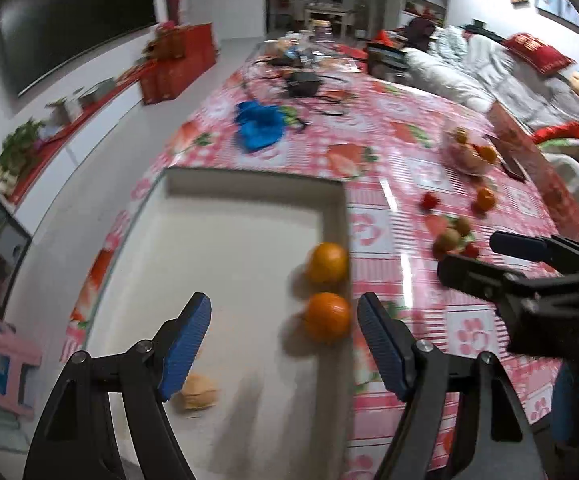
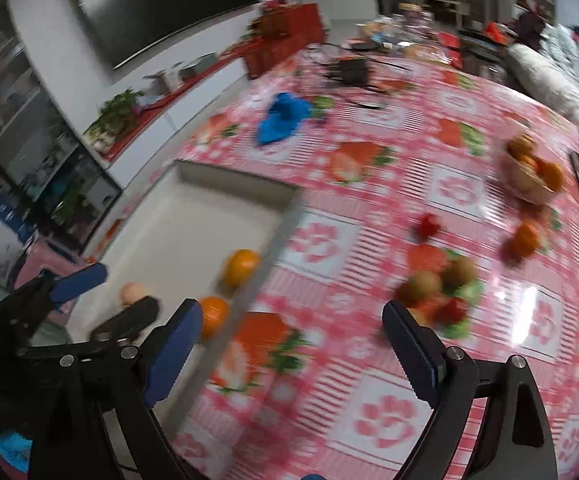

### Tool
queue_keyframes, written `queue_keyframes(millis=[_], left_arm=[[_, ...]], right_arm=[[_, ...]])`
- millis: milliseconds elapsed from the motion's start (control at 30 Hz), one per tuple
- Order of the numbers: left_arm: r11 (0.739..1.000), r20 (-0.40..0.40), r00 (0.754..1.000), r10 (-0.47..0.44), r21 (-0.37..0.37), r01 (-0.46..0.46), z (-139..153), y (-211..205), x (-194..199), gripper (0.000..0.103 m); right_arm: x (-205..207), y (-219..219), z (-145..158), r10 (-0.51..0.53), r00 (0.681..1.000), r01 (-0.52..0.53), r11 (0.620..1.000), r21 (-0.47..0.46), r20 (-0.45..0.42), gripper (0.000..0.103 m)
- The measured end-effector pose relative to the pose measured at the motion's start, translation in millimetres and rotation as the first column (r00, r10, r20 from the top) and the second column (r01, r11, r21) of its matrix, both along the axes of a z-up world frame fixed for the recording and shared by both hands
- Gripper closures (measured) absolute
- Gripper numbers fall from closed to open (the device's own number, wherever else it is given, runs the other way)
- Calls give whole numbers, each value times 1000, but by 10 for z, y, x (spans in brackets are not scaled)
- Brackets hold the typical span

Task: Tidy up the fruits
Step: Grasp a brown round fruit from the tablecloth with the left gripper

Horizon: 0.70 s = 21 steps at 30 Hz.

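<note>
Blue-padded left gripper [image 1: 283,344] hangs wide, empty, over white tray [image 1: 225,188]. Right gripper [image 2: 291,354] equally wide, empty, just beside tray on checked tablecloth [image 2: 389,412]. Two oranges [image 1: 326,317] against tray's right wall; pale fruit [image 1: 197,392] at near end. Beyond tray: kiwis [image 2: 437,280], loose orange [image 2: 526,240], then fruit bowl [image 2: 529,190]. Risk, judged: round fruit rolls off glossy cloth if nudged; blur suggests hasty travel.

Two oranges [image 1: 326,289] in tray [image 1: 225,236] – kiwis [image 1: 453,234] on table [image 1: 405,280] right.
</note>
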State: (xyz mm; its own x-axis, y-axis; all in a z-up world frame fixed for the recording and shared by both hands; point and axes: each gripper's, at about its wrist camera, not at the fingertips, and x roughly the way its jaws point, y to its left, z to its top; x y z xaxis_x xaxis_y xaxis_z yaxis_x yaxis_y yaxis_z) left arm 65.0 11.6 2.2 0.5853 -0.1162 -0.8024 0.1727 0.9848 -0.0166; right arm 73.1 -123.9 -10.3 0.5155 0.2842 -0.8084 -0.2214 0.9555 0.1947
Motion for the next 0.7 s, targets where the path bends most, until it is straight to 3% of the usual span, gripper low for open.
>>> queue_keyframes(millis=[333, 700], left_arm=[[986, -27, 987, -159, 48, 160, -164, -887, 88, 24], [973, -83, 974, -209, 85, 216, -513, -1510, 285, 24]], right_arm=[[-47, -1107, -358, -234, 971, 230, 971, -59, -57, 11], [-90, -1496, -547, -269, 960, 267, 963, -40, -73, 11]])
